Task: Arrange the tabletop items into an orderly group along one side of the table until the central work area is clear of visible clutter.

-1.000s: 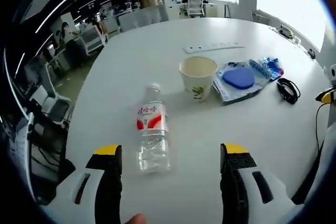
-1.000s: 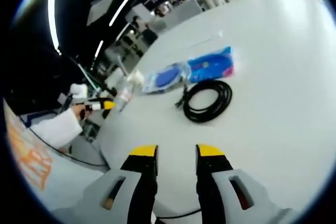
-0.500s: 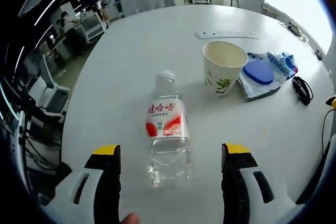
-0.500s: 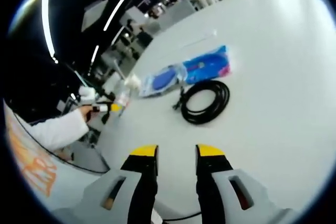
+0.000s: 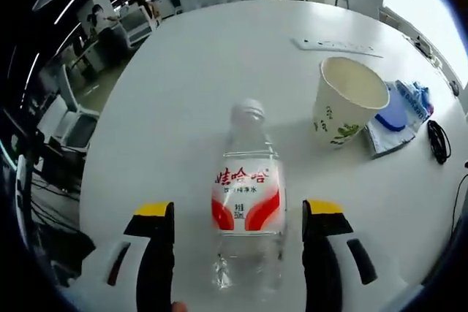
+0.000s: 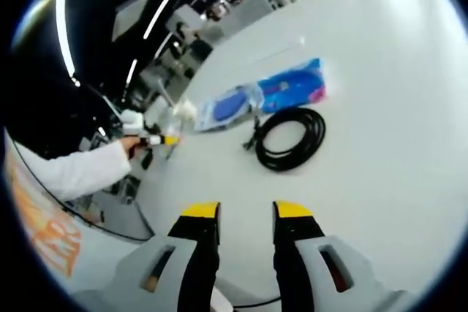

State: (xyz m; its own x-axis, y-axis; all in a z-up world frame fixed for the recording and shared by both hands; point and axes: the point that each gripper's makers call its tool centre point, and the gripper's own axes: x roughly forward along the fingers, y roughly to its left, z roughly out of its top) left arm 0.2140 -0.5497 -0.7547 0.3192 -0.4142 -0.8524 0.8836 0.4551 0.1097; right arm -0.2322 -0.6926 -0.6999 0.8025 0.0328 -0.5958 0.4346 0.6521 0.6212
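A clear water bottle (image 5: pixel 247 202) with a red and white label lies on the white table (image 5: pixel 190 85), cap pointing away. My left gripper (image 5: pixel 238 215) is open, one jaw on each side of the bottle's lower half, not pressing it. A paper cup (image 5: pixel 349 104) stands upright to the right, and beside it lie a blue pouch (image 5: pixel 398 111) and a black cable (image 5: pixel 436 140). My right gripper (image 6: pixel 246 213) is shut with nothing in it, low over the table, short of the coiled black cable (image 6: pixel 289 140) and the blue pouch (image 6: pixel 267 96).
A white power strip (image 5: pixel 336 47) lies at the far side of the table. The left gripper (image 6: pixel 157 139), held by a hand in a white sleeve (image 6: pixel 80 173), shows far left in the right gripper view. Office chairs (image 5: pixel 69 126) stand beyond the table's left edge.
My left gripper has moved forward, so the bottle now lies between its jaws instead of ahead of them. The right gripper has hardly moved.
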